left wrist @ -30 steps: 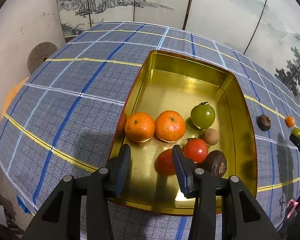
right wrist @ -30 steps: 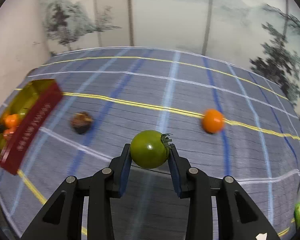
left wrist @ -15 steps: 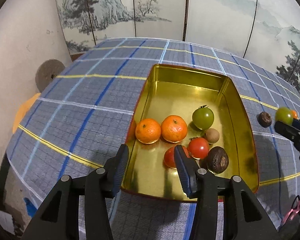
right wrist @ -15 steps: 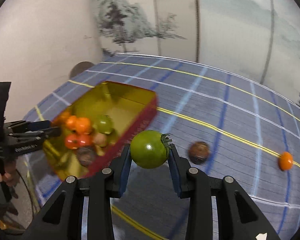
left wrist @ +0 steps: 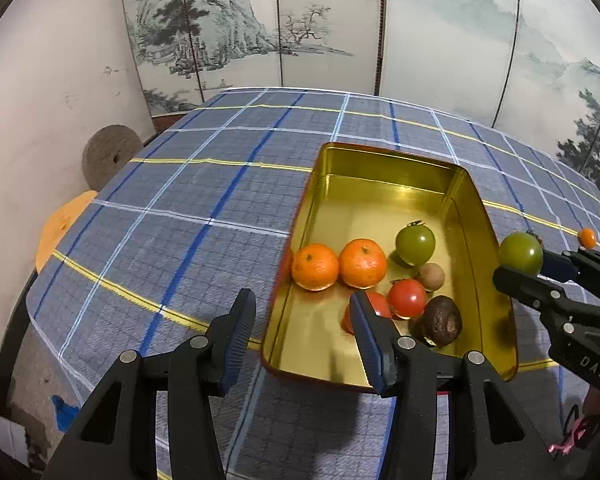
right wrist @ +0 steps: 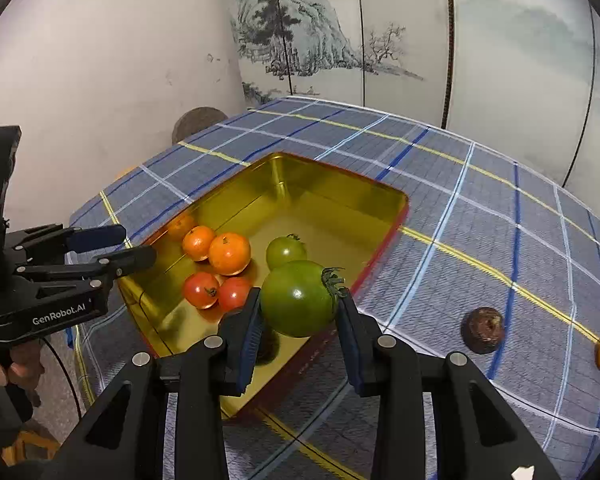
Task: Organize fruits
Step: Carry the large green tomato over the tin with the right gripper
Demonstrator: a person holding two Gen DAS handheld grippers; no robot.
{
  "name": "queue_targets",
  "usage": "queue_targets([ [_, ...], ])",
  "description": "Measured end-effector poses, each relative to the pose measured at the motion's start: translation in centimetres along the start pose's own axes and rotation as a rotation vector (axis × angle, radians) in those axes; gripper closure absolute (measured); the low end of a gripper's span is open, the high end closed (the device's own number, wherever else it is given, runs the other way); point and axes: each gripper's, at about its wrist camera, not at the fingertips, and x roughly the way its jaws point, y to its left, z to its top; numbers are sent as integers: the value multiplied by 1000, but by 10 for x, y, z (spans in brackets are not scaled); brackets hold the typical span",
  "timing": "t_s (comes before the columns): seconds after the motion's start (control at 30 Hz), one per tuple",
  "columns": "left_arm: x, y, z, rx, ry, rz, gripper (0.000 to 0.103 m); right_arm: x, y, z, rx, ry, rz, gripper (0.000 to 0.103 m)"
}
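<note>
Green tomato [right wrist: 298, 298] sits clamped between the right gripper [right wrist: 298, 322] fingers [right wrist: 247, 334], held above the near right rim of the gold tin [right wrist: 382, 196]. Left gripper [left wrist: 302, 330] fingers [left wrist: 240, 330] are spread and hold nothing, straddling the tin's near left corner, close to the desk's near edge.

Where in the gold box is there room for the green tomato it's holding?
The far half of the gold tin, beyond the green tomato already inside, is bare. The near end is crowded: two mandarins, red tomatoes, a dark brown fruit. The right gripper holds the other green tomato.
</note>
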Motion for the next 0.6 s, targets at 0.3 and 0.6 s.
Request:
queue_targets([
  [0.3, -1, 14, -3, -30, 1, 22, 49, 19, 11, 0, -23, 36, 14, 70],
  [0.6, 4, 23, -6, -56, 25, 34, 48, 33, 22, -3, -49, 69, 23, 70],
])
